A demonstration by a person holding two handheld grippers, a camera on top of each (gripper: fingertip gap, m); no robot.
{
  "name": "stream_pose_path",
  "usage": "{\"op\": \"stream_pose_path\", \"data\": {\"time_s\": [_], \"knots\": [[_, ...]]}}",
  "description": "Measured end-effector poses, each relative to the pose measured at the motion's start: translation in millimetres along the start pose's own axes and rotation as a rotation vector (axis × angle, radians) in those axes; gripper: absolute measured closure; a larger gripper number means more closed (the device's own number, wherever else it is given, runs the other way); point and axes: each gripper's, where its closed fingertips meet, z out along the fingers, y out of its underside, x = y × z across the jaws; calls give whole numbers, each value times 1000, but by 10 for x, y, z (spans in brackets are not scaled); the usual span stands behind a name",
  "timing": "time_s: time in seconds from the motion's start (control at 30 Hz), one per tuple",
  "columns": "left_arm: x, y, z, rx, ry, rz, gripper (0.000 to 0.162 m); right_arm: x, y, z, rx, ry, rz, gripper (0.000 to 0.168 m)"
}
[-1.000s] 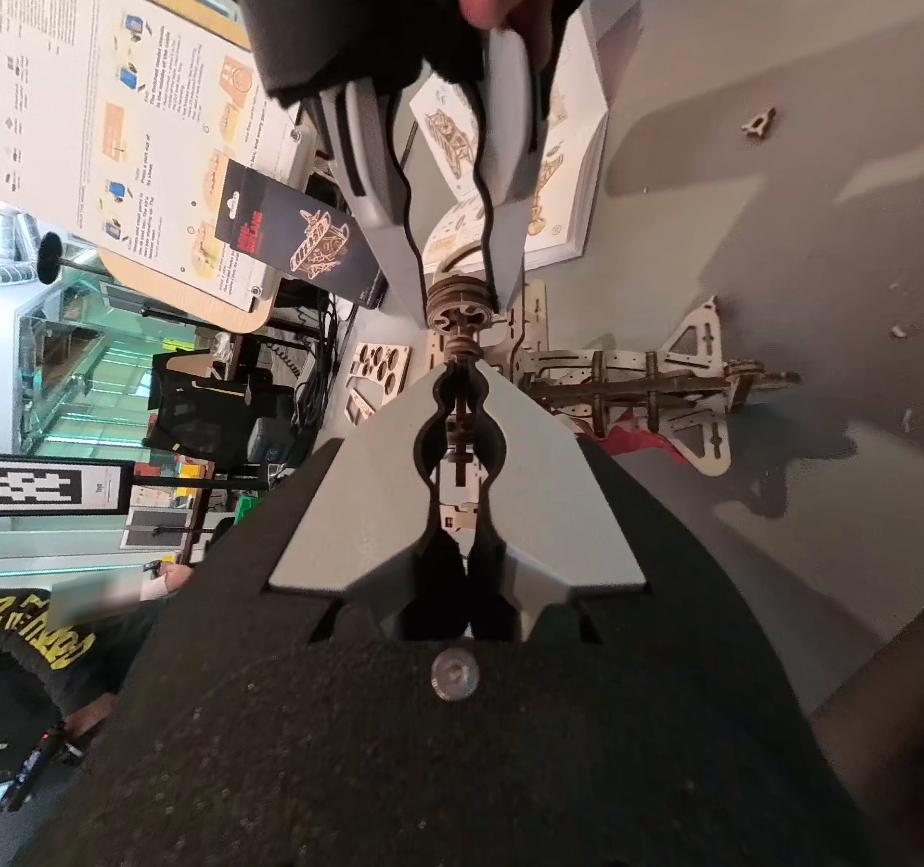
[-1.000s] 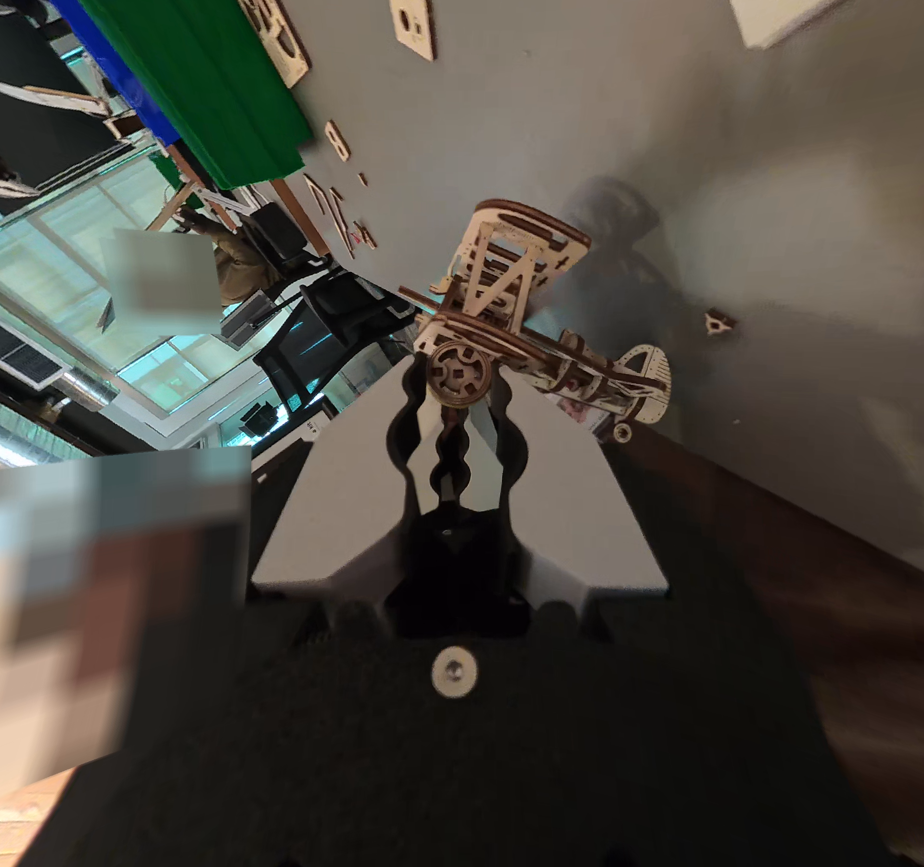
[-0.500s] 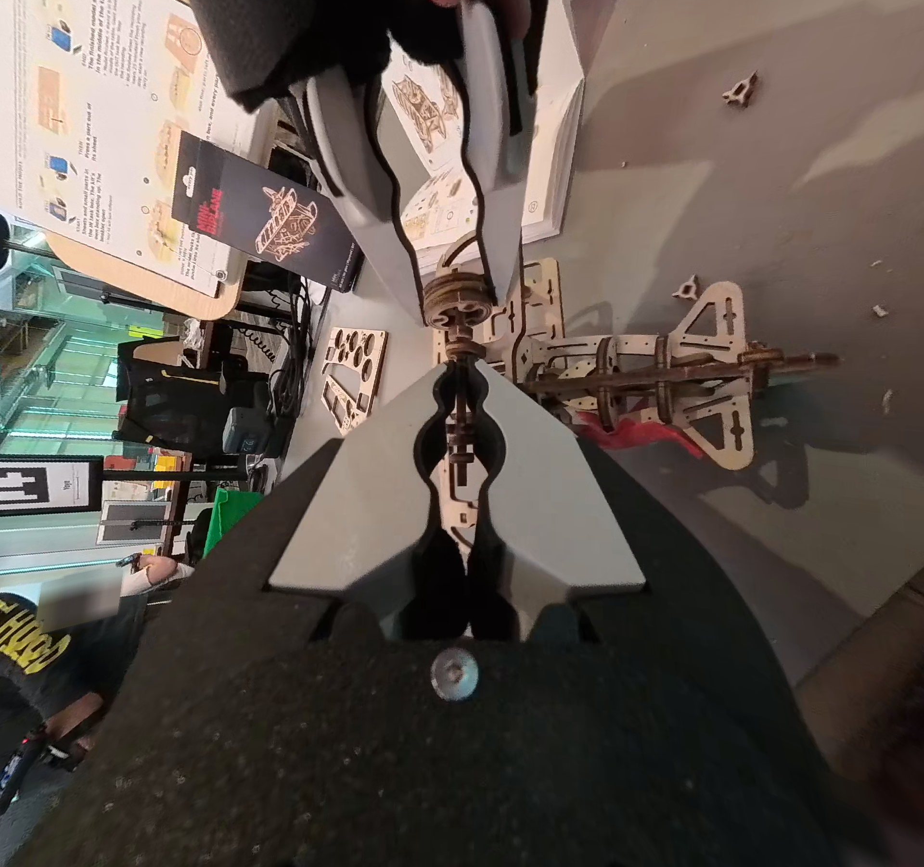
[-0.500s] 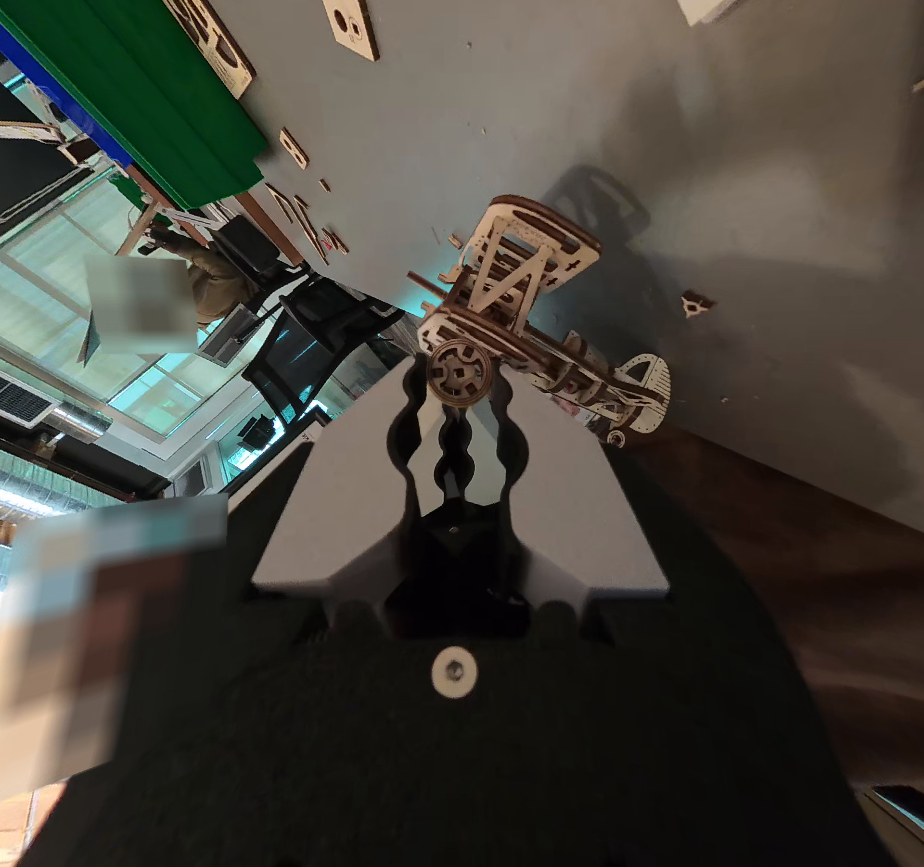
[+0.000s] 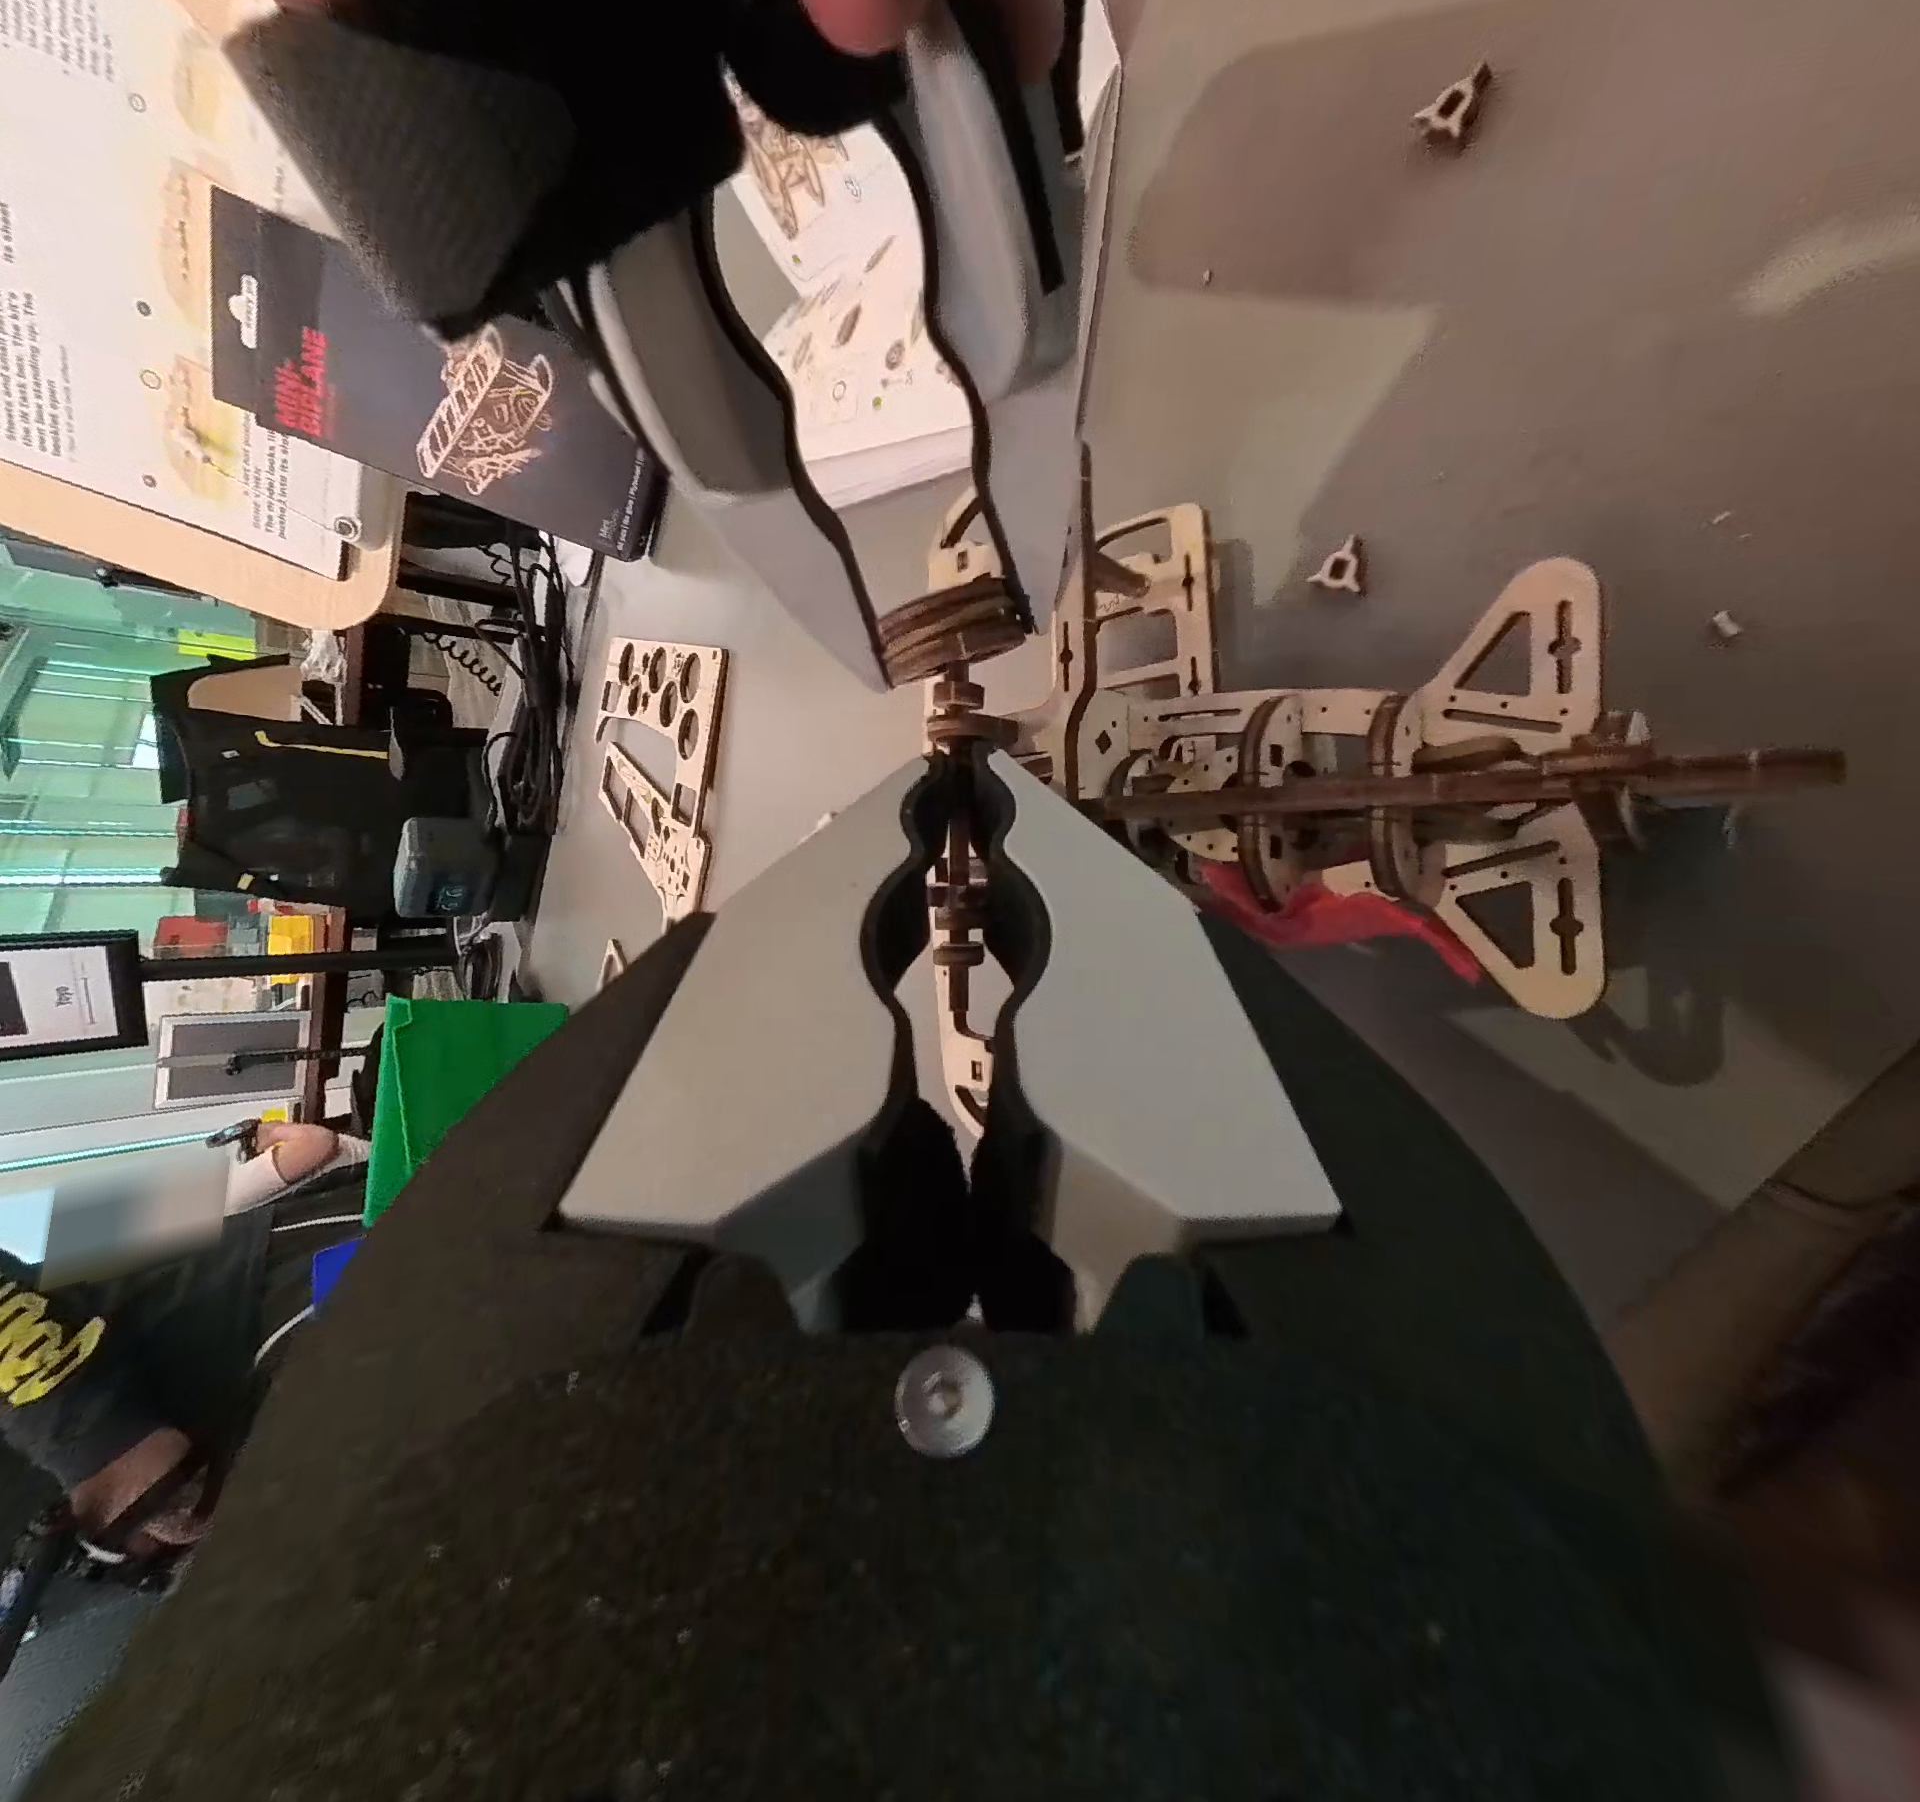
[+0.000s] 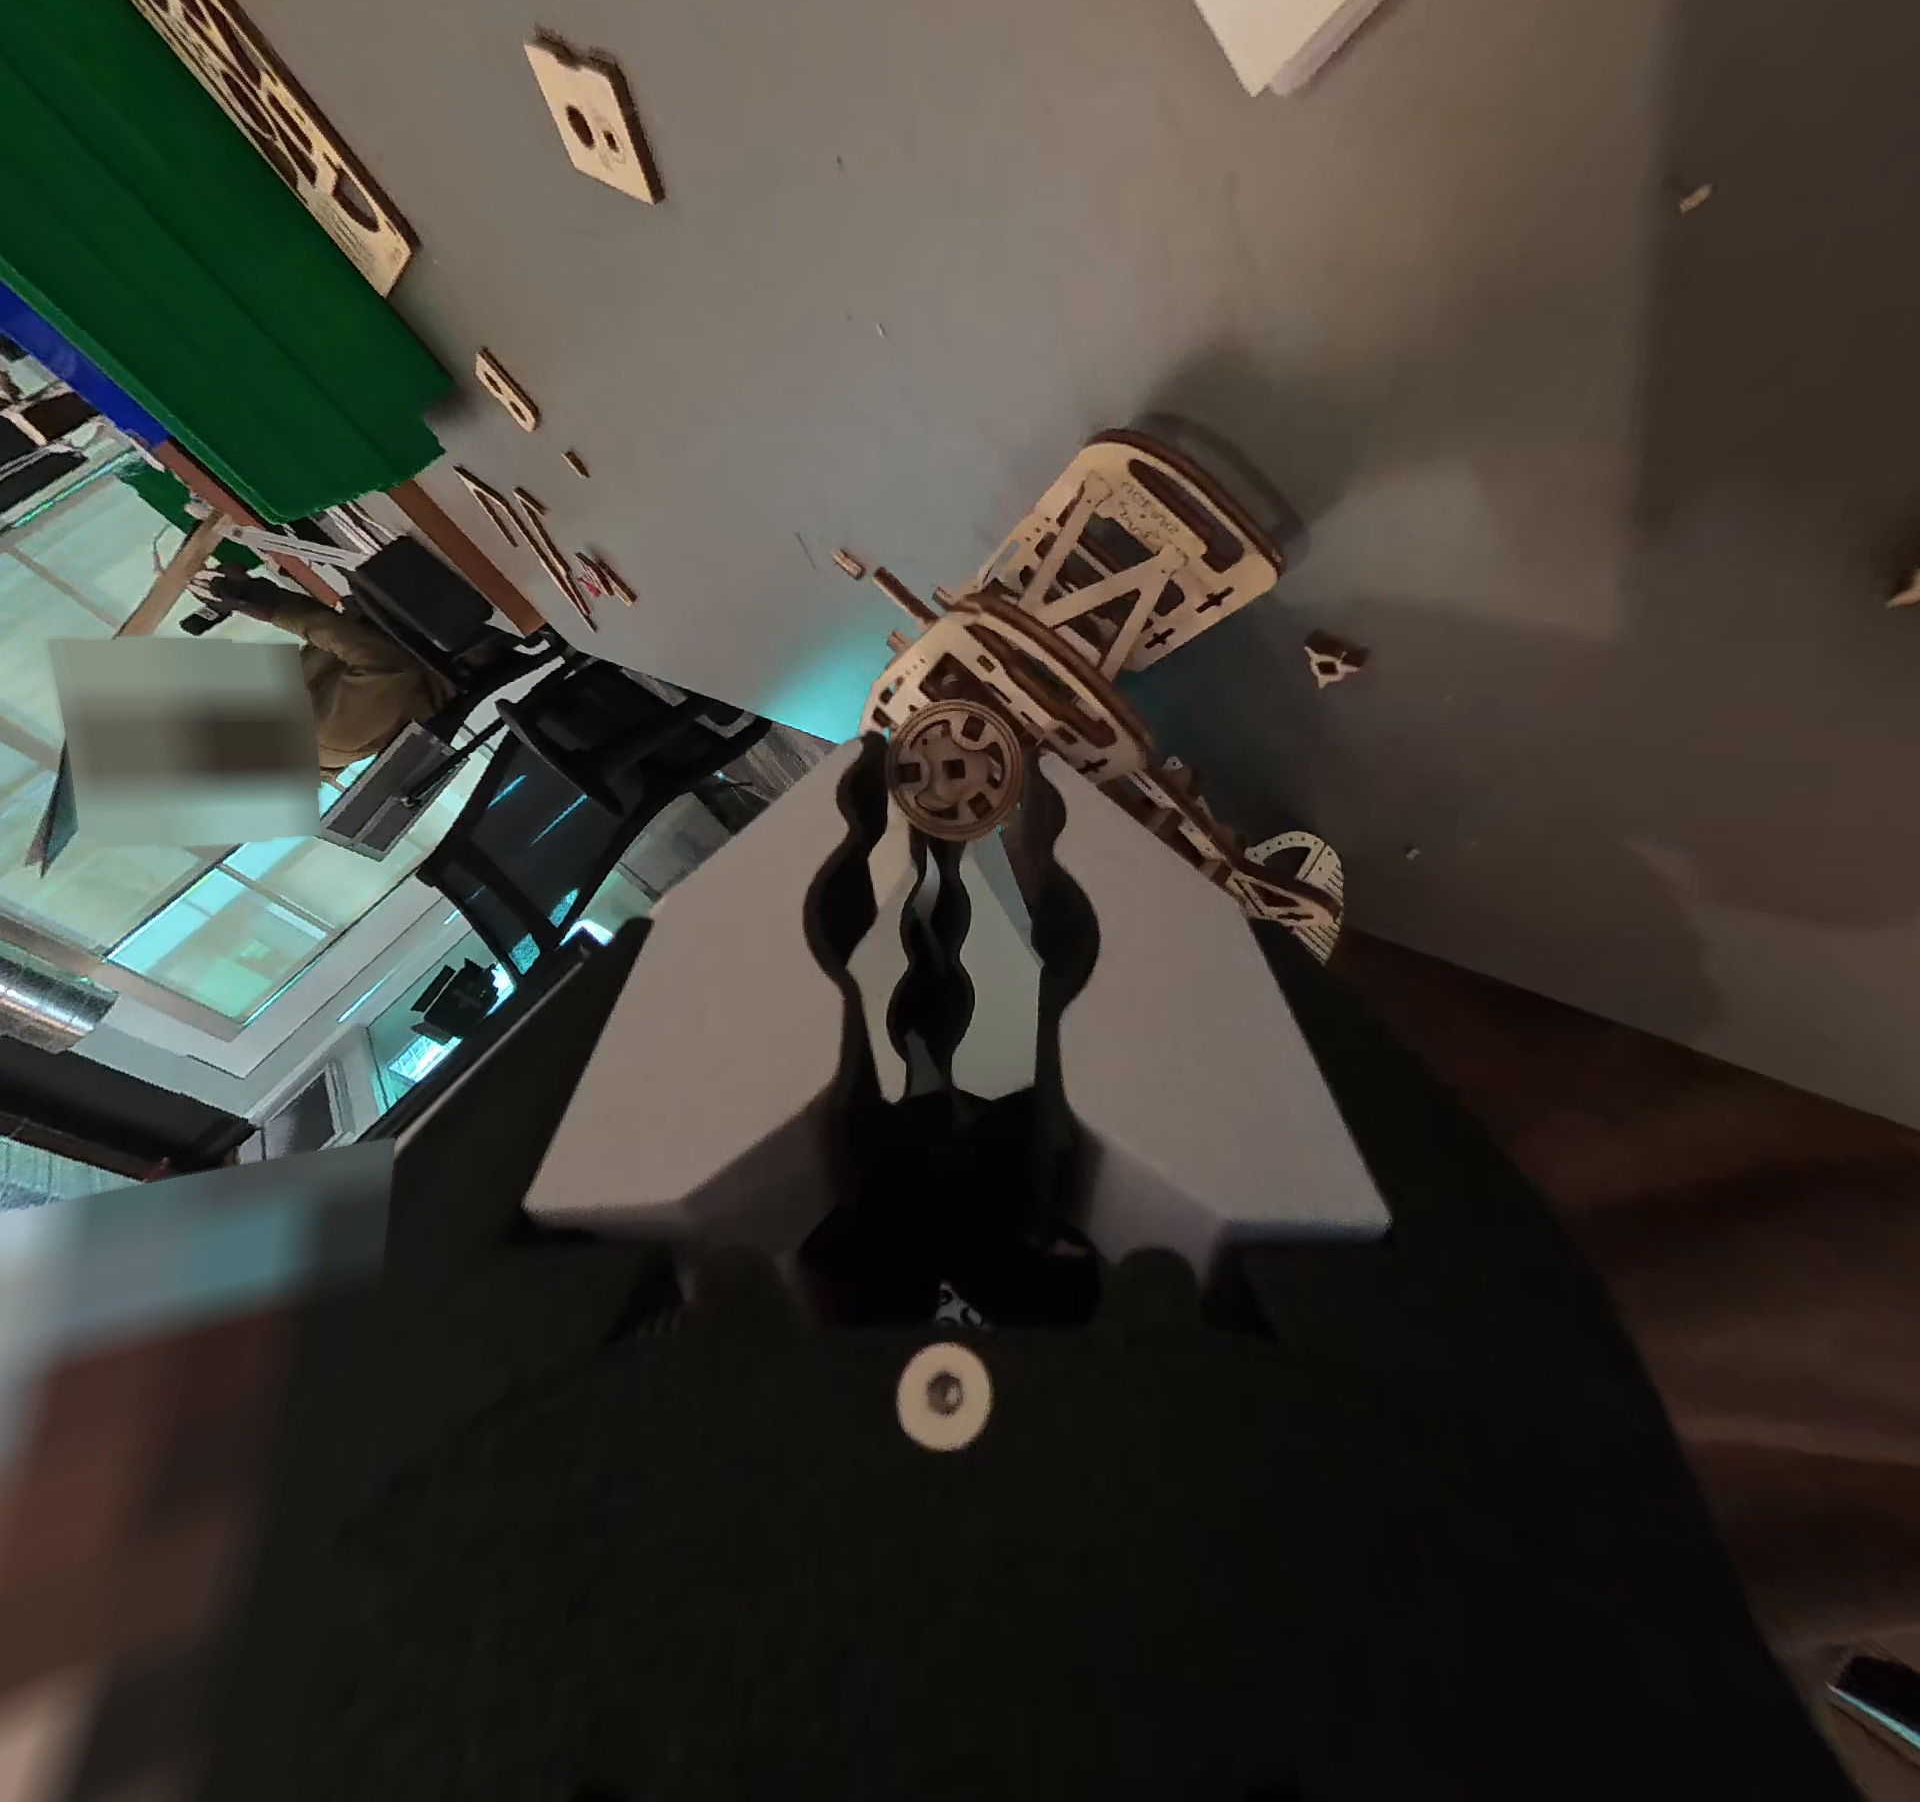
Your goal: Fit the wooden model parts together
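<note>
2 pale laser-cut biplane wings [image 6: 1132,557]

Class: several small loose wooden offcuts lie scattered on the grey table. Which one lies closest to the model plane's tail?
The small three-pointed offcut just above the tail fin of the model plane. The other three-pointed offcut lies much farther up the grey table.

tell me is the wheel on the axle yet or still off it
Cannot tell. The right gripper pinches the wheel at the end of the axle in the left gripper, but the joint is hidden.
</note>
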Motion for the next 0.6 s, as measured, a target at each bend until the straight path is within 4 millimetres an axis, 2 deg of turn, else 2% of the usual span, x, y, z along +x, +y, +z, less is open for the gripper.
{"op": "stream_pose_path", "data": {"time_s": [0.13,0.23,0.53,0.6], "knots": [[29,13,25,-1,9,6,162,24,-20,30,-37,-2,22,143],[84,4,46,3,22,6,162,83,-35,48,-68,-47,103,143],[78,-3,66,8,27,-32,162,69,-60,46,-127,-134,241,143],[78,-4,66,14,30,-31,162,72,-59,47,-135,-118,227,143]]}}
